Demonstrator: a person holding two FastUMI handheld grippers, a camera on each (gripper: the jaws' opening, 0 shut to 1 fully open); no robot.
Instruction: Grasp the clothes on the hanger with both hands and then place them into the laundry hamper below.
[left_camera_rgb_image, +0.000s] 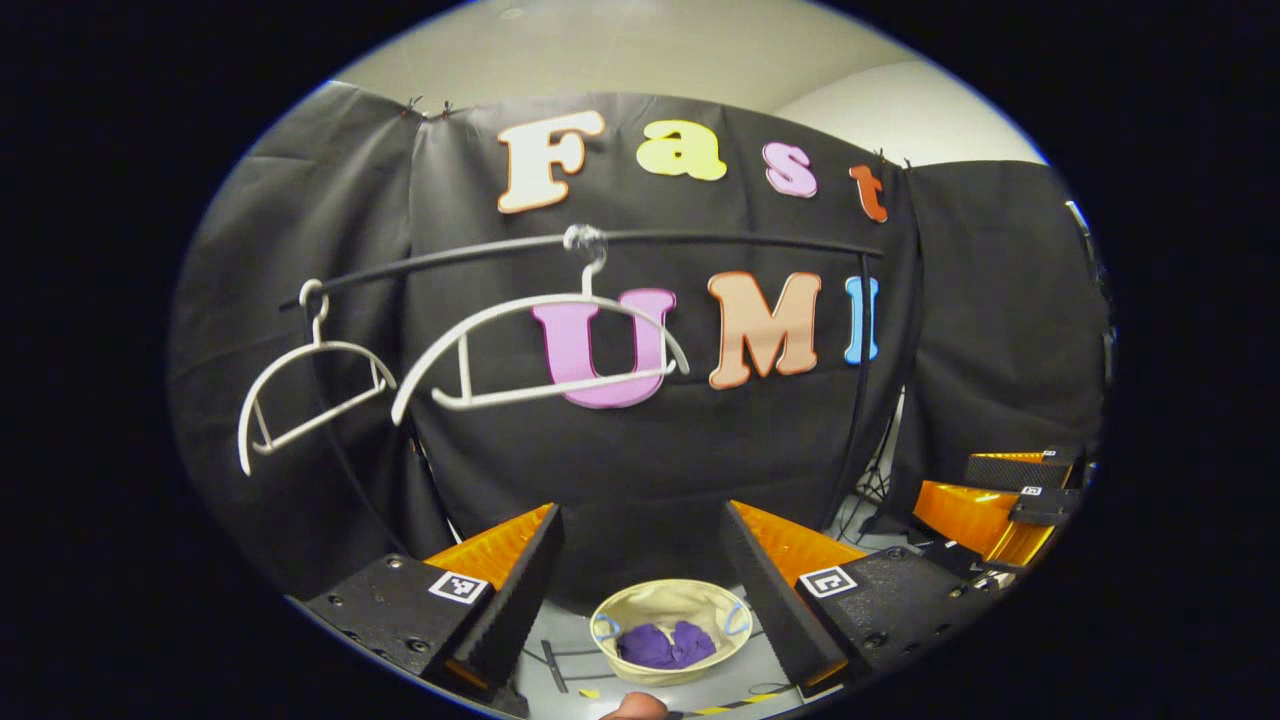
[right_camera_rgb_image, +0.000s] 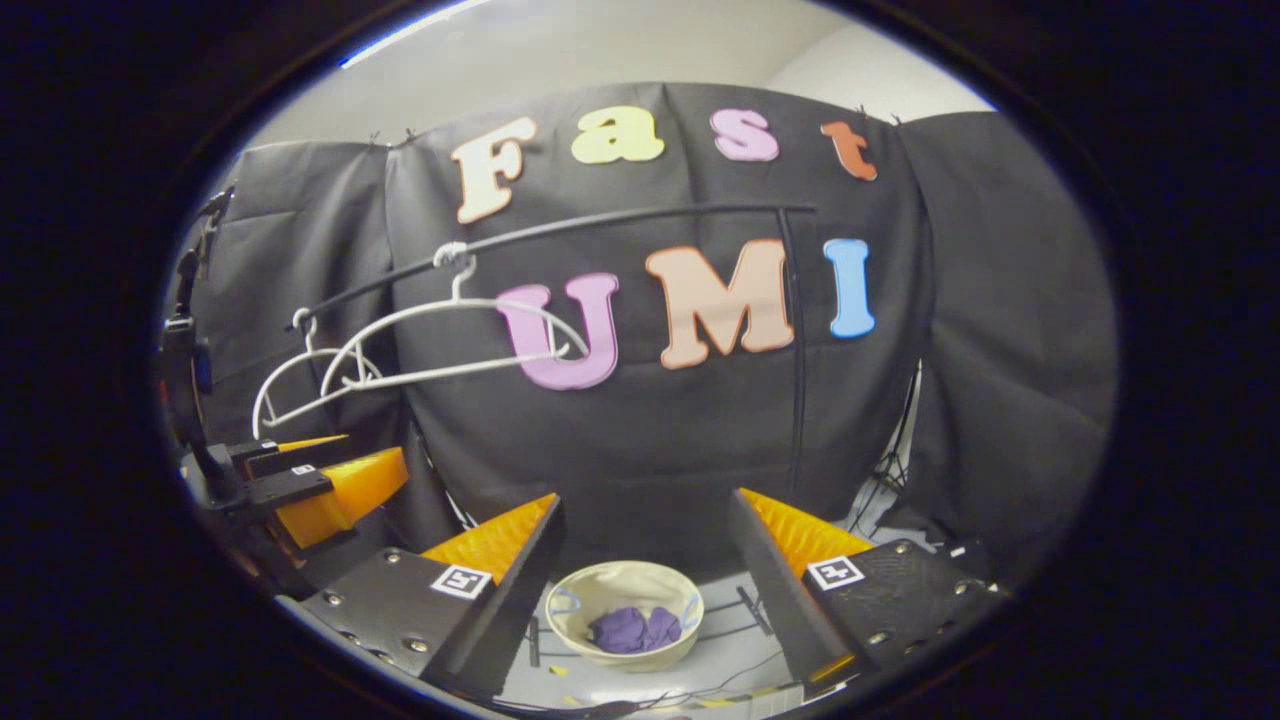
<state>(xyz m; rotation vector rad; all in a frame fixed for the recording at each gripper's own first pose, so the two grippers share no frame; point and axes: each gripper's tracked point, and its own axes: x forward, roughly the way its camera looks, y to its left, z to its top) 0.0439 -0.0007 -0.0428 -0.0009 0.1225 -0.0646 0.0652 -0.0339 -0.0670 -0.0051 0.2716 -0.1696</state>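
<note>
Both grippers, left (left_camera_rgb_image: 640, 585) and right (right_camera_rgb_image: 645, 575), spread wide, gripping nothing, held side by side. Below, purple clothes (left_camera_rgb_image: 665, 645) lie bunched inside cream laundry hamper (left_camera_rgb_image: 612, 603) on floor. Farther back, two bare white hangers (left_camera_rgb_image: 540, 350) on black rail (left_camera_rgb_image: 700, 238).

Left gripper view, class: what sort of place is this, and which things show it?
Probably a staged recording booth set up as a laundry corner, not a home. A black cloth wall backs a rail with two bare white hangers, and a hamper on the floor holds purple clothes.
</note>
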